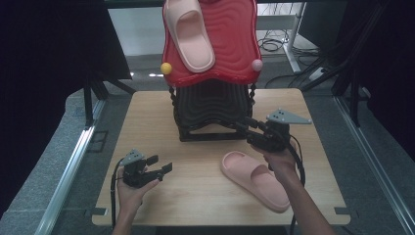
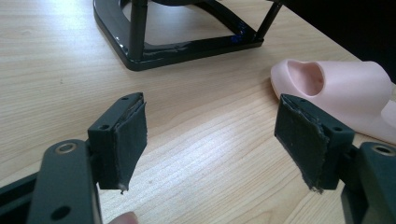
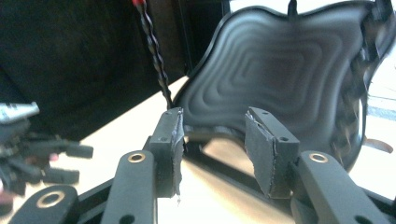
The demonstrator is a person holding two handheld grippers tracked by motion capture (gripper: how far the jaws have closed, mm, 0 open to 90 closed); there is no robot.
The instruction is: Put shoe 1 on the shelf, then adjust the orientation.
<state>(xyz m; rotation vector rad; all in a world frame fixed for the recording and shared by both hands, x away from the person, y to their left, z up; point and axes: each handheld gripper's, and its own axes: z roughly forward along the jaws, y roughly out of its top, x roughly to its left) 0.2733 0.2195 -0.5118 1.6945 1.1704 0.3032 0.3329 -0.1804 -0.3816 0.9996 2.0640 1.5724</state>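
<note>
Nearest the camera, the left gripper (image 1: 159, 169) rests low on the tabletop (image 1: 205, 196) at about 8 o'clock, its fingers (image 2: 126, 140) spread wide with nothing between them. At 4 o'clock lies a pink slipper (image 1: 257, 180), flat on the wood. Just above it the right gripper (image 1: 244, 125) points at the black rack (image 1: 210, 110), fingers (image 3: 170, 149) partly open and empty. A second slipper (image 1: 188, 34) lies on the red tray (image 1: 235, 44) at 12 o'clock.

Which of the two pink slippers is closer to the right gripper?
The pink slipper on the table, lying flat on the wood just below the right gripper. The other pink slipper rests up on the rack's red top shelf, farther back.
</note>
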